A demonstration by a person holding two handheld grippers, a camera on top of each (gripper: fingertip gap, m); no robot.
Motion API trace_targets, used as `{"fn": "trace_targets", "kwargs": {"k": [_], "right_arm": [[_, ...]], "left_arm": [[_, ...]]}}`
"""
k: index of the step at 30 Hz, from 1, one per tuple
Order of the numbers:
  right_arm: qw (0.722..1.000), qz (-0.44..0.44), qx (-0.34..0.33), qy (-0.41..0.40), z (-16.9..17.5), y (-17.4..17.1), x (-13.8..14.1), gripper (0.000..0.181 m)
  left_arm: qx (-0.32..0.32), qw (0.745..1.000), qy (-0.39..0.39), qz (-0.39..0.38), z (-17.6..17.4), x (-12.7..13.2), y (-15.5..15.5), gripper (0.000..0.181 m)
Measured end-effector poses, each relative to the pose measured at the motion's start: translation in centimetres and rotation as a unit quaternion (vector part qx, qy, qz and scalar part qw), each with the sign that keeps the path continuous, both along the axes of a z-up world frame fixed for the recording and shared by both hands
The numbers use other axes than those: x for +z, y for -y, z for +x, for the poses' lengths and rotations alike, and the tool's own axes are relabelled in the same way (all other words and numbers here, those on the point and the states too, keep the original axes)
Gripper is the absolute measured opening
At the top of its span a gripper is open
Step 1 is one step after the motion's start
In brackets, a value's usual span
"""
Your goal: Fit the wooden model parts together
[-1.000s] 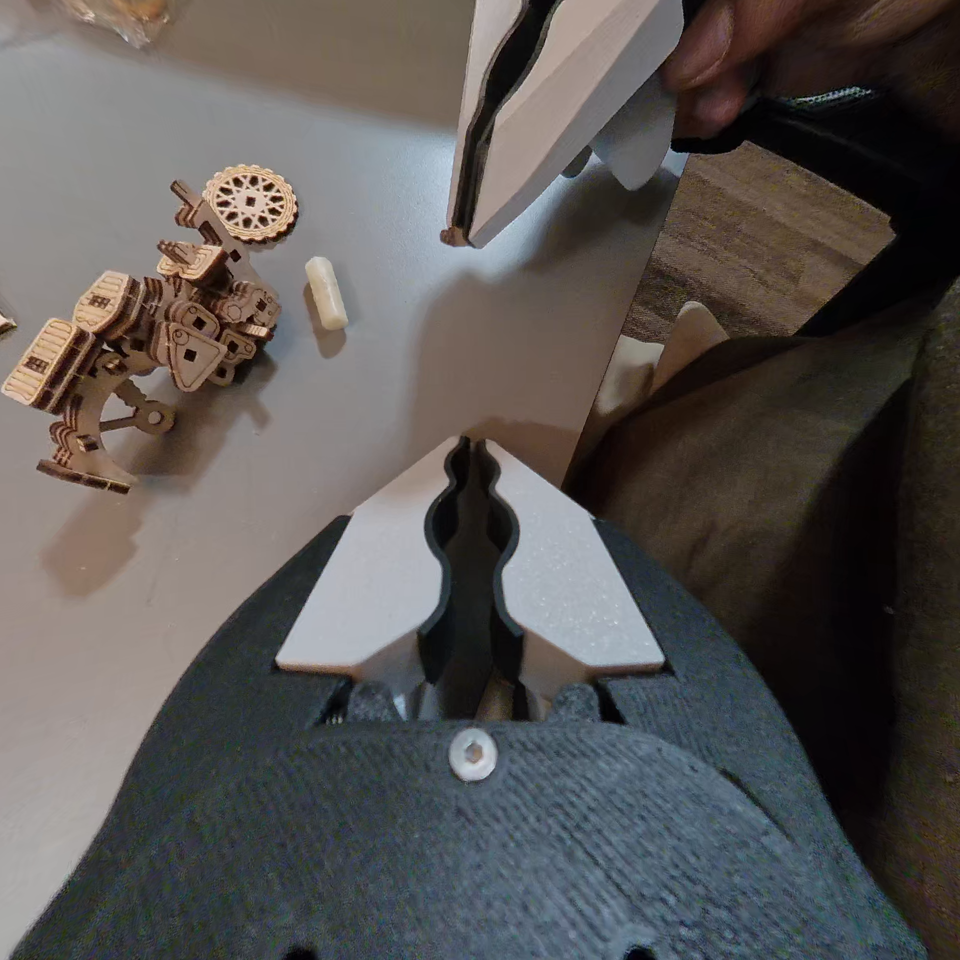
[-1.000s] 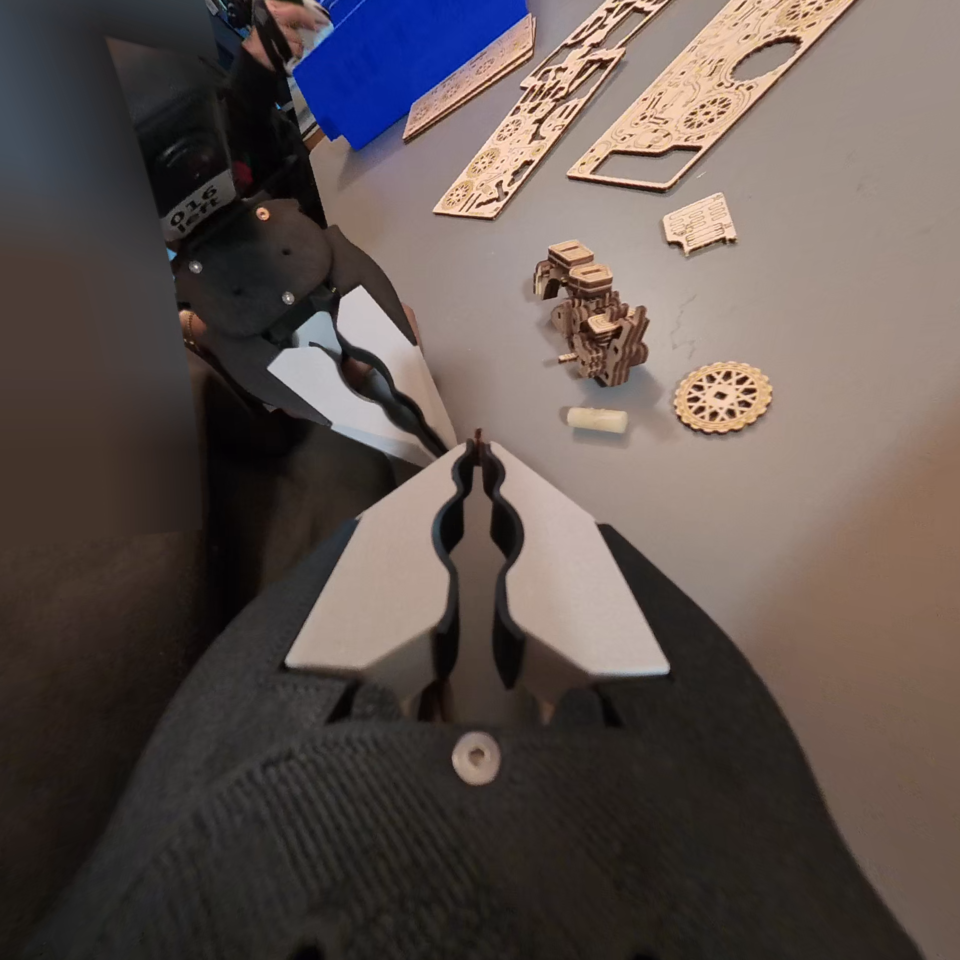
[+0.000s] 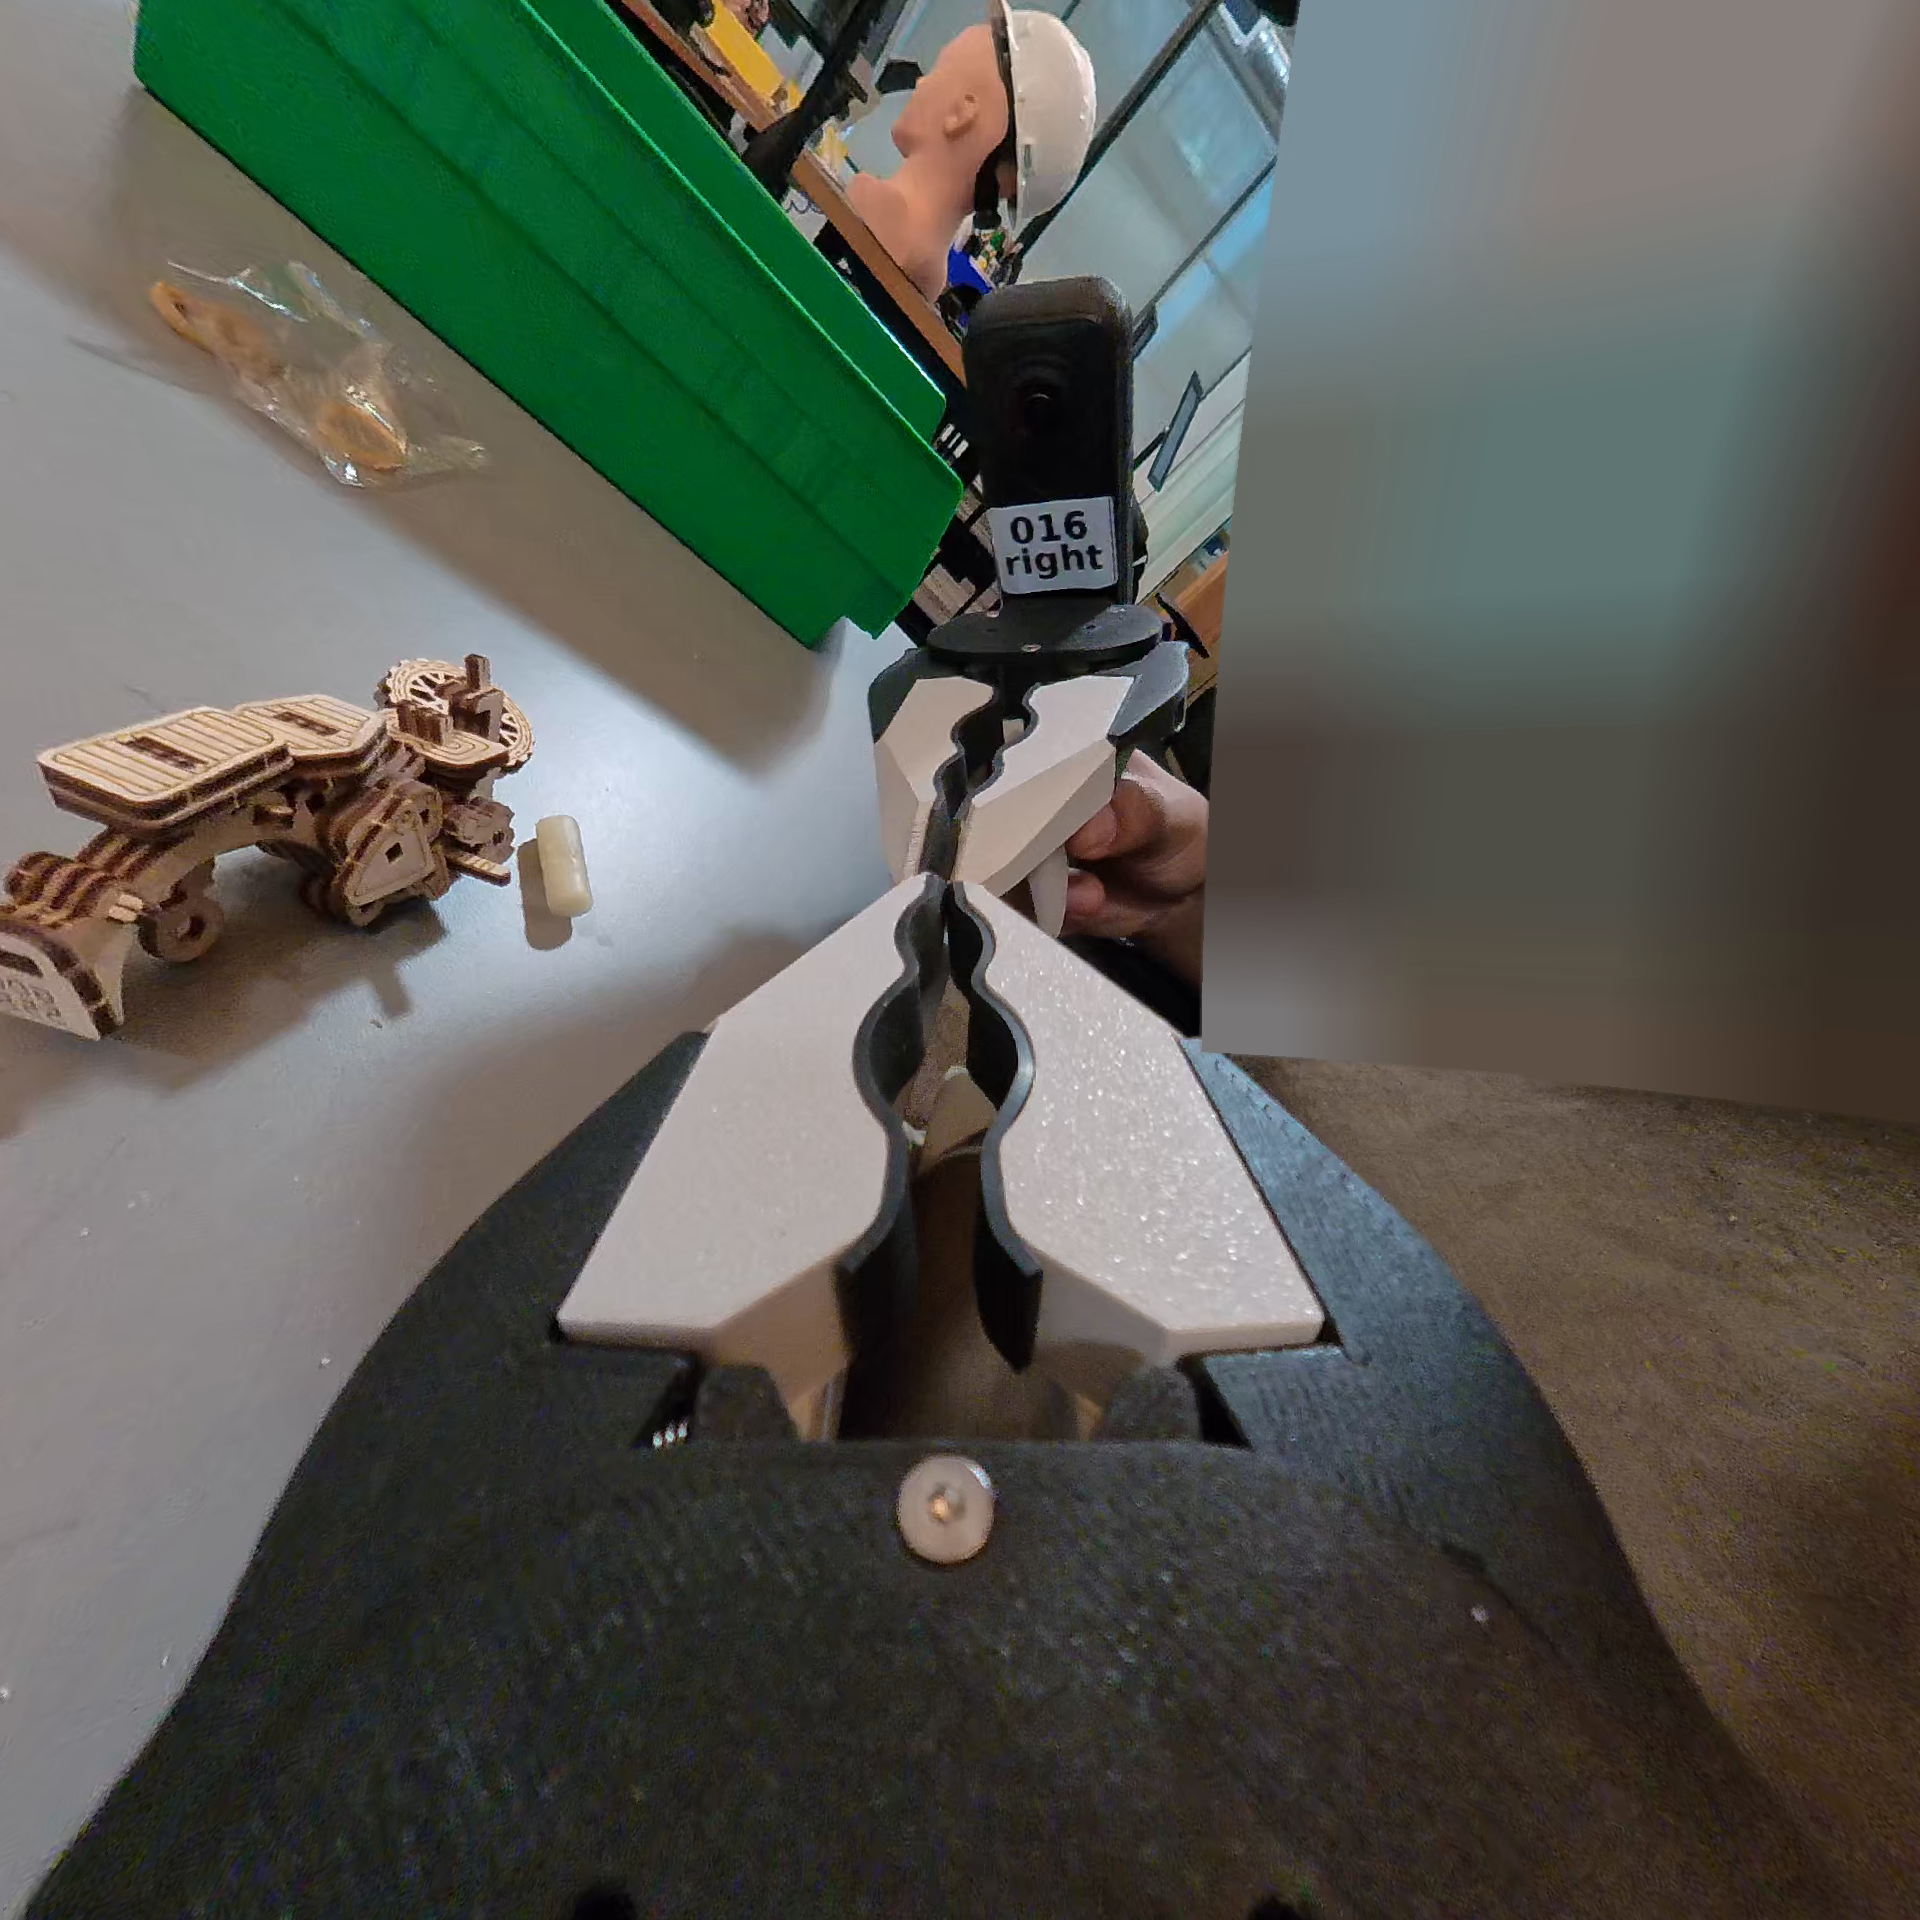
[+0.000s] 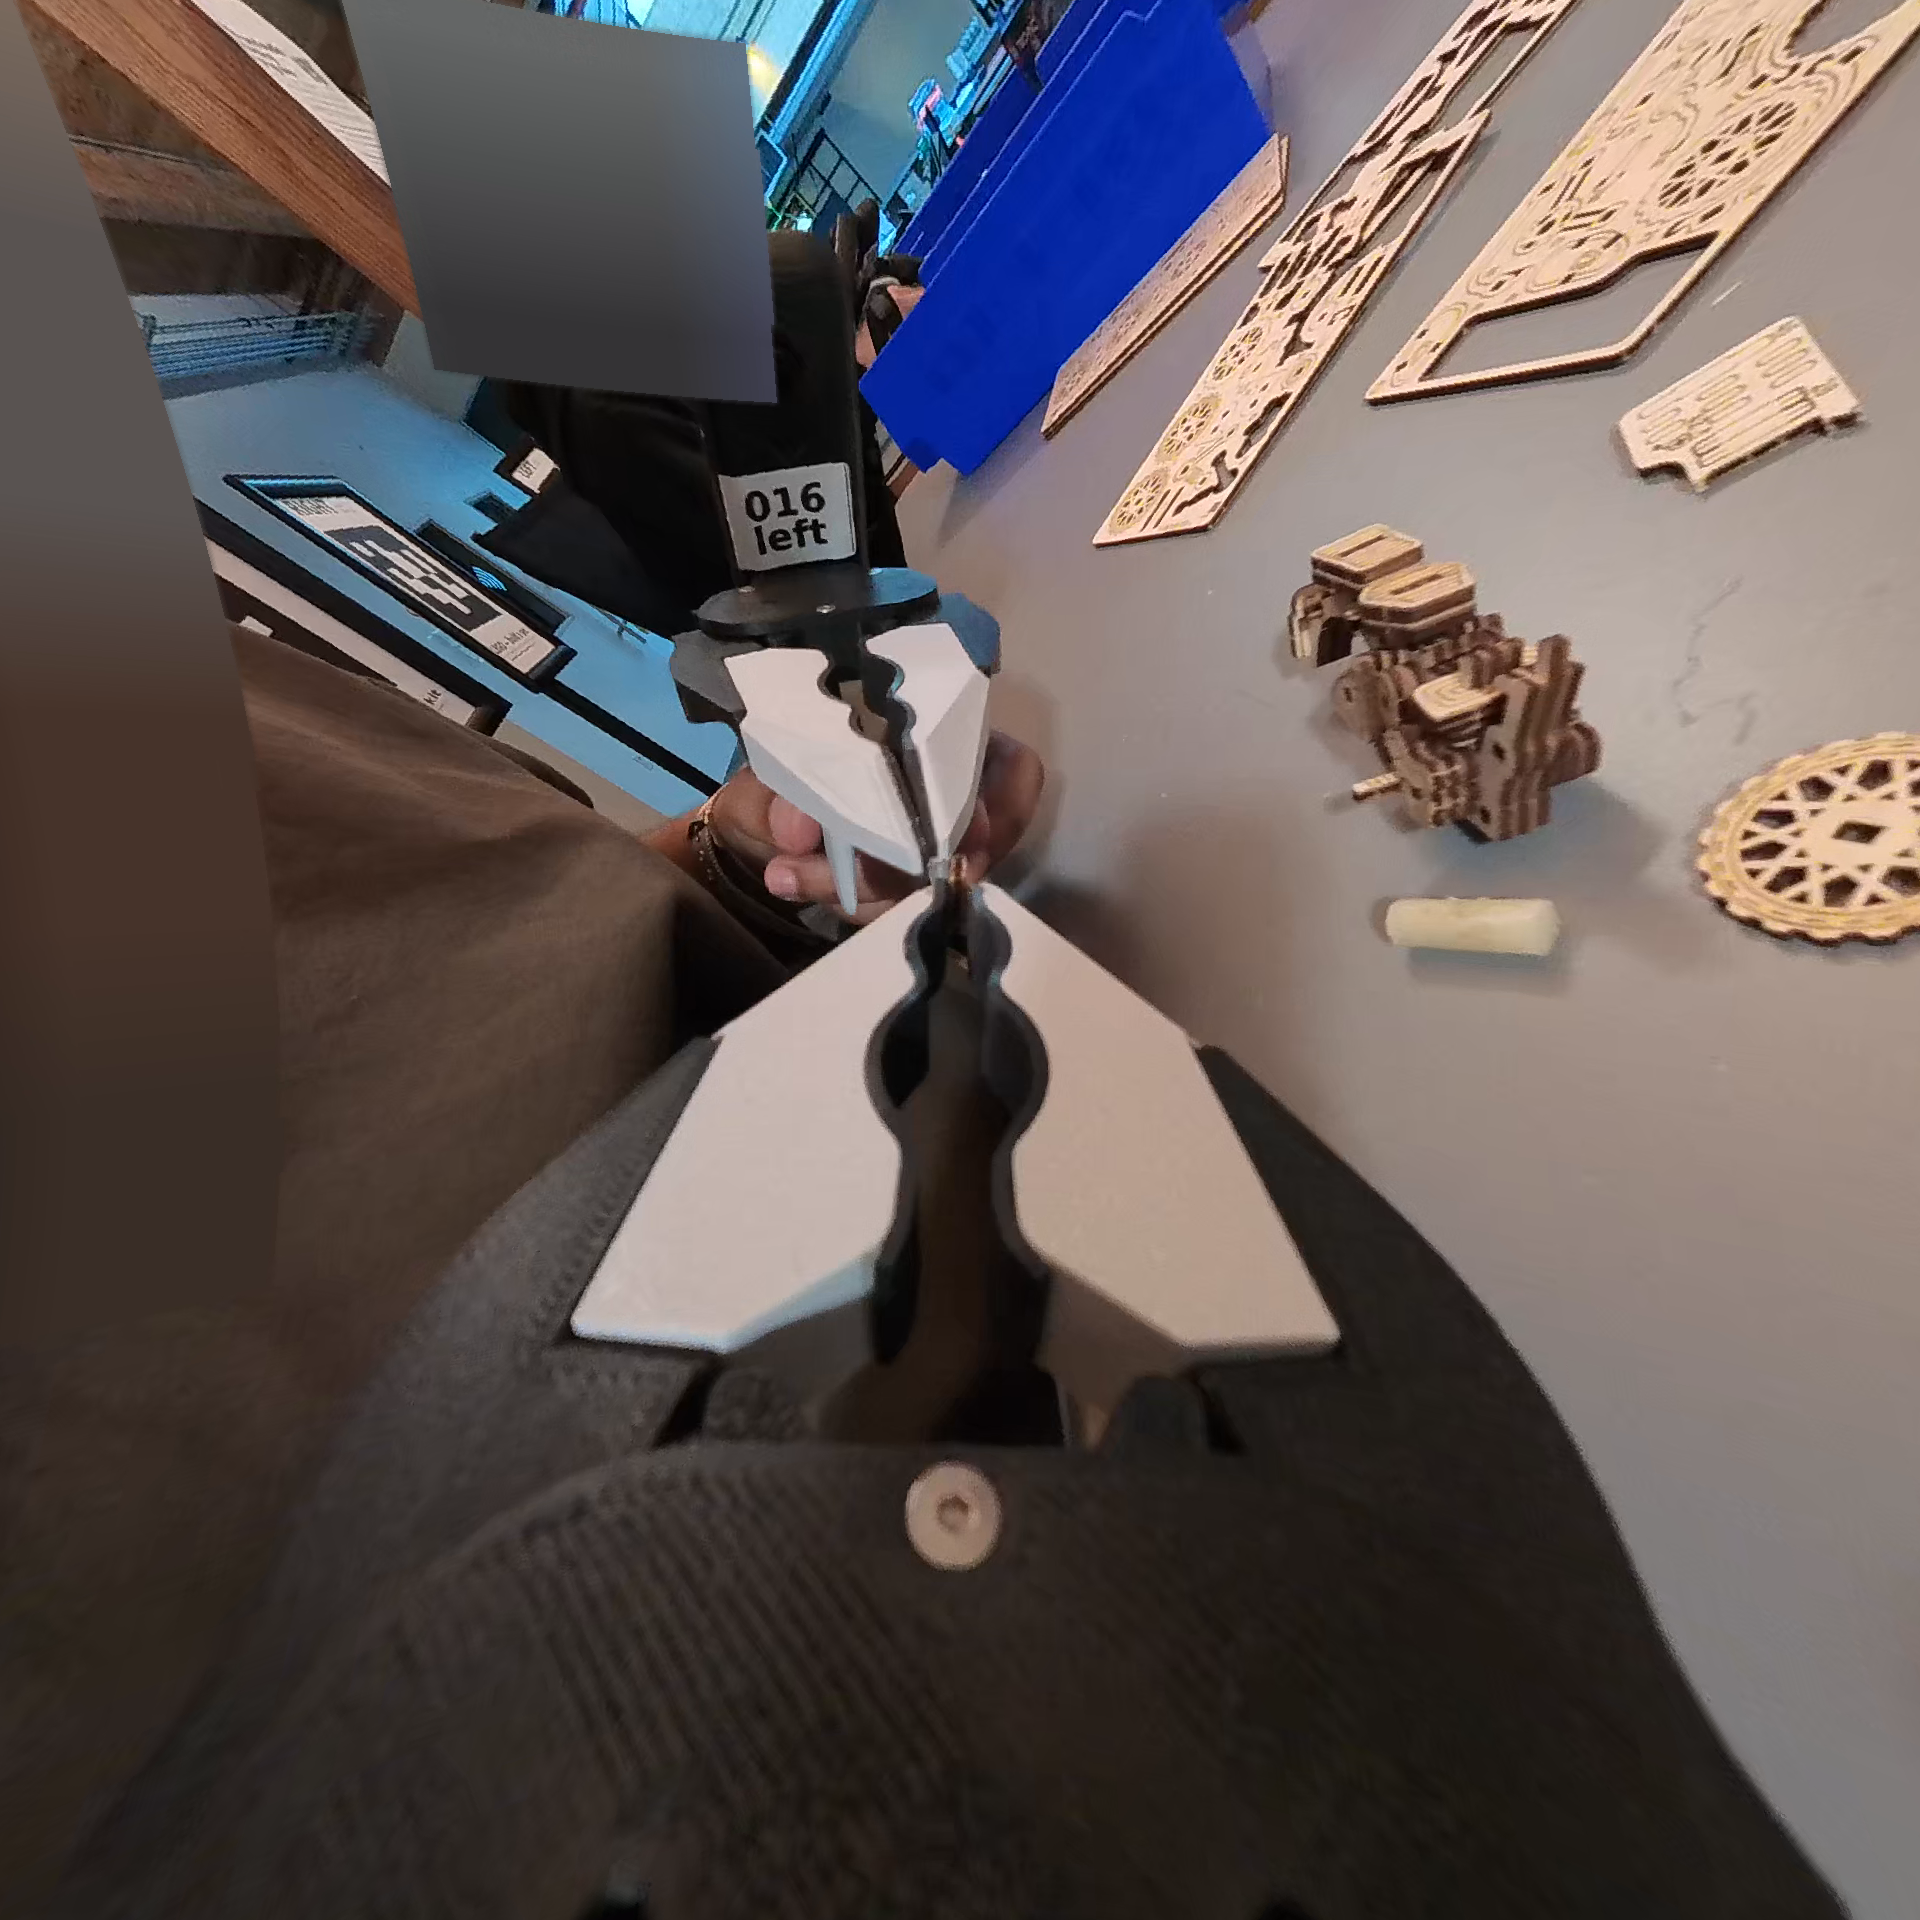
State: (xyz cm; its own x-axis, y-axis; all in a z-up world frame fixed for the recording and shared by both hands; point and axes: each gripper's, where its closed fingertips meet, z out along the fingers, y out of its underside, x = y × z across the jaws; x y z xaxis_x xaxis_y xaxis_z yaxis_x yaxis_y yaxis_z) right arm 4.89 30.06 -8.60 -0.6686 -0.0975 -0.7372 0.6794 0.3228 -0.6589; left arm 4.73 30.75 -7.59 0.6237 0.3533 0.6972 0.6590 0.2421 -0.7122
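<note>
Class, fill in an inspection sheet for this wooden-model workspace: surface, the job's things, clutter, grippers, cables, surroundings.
Surface: grey table, bare near the edge.
Job's things: part-built wooden model; loose spoked wheel; cut-out sheets.
Clutter: pale cylinder beside the model; plastic bag.
Grippers: left gripper and right gripper meet tip to tip off the table edge, jaws closed; a tiny piece shows between the tips, holder unclear.
Cables: nothing seen.
Surroundings: green bin; blue bin; mannequin head.

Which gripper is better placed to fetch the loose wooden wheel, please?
Likely right gripper: wheel lies unobstructed on that side; the model partly screens it from the left gripper. Right pinches a small part.
</note>
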Motion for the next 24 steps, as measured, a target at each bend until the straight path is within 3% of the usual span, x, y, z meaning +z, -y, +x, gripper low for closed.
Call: {"fn": "trace_targets", "kwargs": {"k": [24], "right_arm": [[0.997, -0.004, 0.002, 0.079, -0.15, 0.02, -0.28, 0.001]], "left_arm": [[0.013, 0.997, -0.029, -0.066, -0.22, -0.76, 0.25, 0.0]]}}
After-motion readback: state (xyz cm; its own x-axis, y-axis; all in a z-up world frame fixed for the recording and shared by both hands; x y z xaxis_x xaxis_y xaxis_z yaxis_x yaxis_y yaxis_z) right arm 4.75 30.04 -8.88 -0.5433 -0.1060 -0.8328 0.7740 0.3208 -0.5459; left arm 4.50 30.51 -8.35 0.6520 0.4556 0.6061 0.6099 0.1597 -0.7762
